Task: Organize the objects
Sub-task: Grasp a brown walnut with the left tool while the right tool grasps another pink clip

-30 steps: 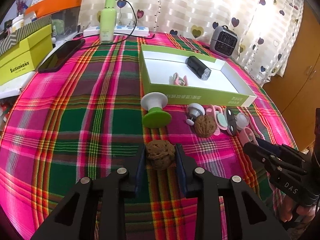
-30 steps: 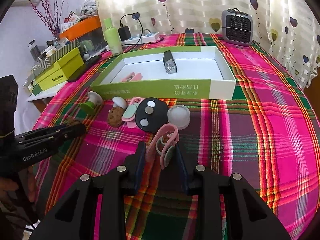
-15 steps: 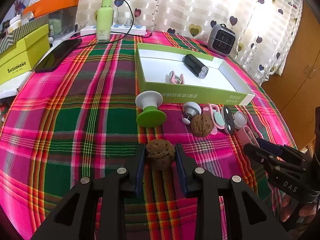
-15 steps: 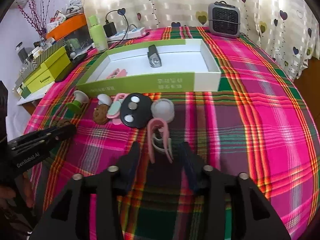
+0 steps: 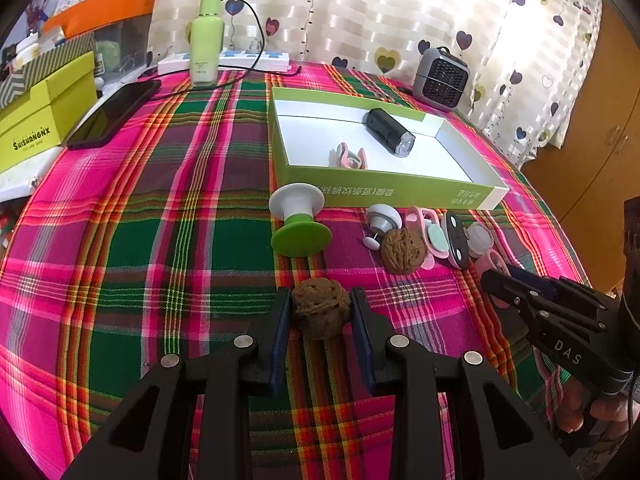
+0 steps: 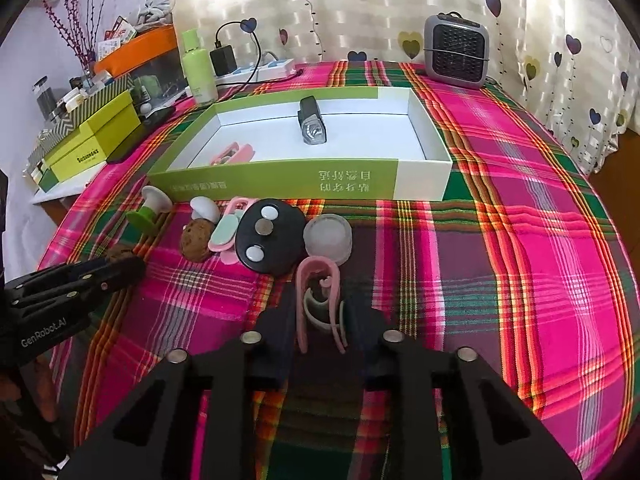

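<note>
Plaid cloth, woven in pink, green and purple, covers the bench (image 5: 168,216). Left tool (image 5: 320,316) stays clamped on a wrinkled brown walnut (image 5: 320,312), low over the cloth. Right tool (image 6: 320,312) has just been closing, after spreading wider half a second ago, and now pinches a smooth pink clip (image 6: 318,292) at its sides. Beyond lies a green-walled cardboard box (image 6: 280,184) holding a black flashlight (image 6: 312,124).

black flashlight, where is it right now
In both wrist views the black flashlight lies inside the green box, toward its far wall, beyond the pink clip.
</note>
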`<act>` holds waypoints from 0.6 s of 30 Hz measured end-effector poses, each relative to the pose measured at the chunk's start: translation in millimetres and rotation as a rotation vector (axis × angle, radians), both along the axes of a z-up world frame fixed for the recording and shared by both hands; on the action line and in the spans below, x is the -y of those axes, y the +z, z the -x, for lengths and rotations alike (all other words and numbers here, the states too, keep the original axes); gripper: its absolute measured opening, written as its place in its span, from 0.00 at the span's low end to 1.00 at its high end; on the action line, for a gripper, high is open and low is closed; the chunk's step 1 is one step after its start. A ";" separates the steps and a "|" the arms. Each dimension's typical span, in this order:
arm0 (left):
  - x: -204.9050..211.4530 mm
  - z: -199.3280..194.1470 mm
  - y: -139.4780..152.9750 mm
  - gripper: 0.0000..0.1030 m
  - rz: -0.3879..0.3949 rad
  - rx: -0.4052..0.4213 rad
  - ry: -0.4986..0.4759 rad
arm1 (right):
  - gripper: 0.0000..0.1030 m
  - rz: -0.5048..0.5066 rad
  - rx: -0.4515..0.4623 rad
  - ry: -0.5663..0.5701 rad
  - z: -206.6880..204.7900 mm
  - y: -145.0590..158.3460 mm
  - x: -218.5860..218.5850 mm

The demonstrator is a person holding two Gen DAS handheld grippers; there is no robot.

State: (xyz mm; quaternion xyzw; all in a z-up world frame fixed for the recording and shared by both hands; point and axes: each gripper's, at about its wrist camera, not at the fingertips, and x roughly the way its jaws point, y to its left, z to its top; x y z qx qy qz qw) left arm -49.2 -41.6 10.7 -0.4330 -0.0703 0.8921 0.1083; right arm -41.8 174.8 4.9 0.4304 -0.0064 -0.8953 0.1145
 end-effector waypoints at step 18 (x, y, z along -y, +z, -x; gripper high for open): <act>-2.7 -2.9 5.5 0.26 0.003 -0.010 0.004 | 0.23 0.033 -0.026 0.042 -5.1 7.7 3.6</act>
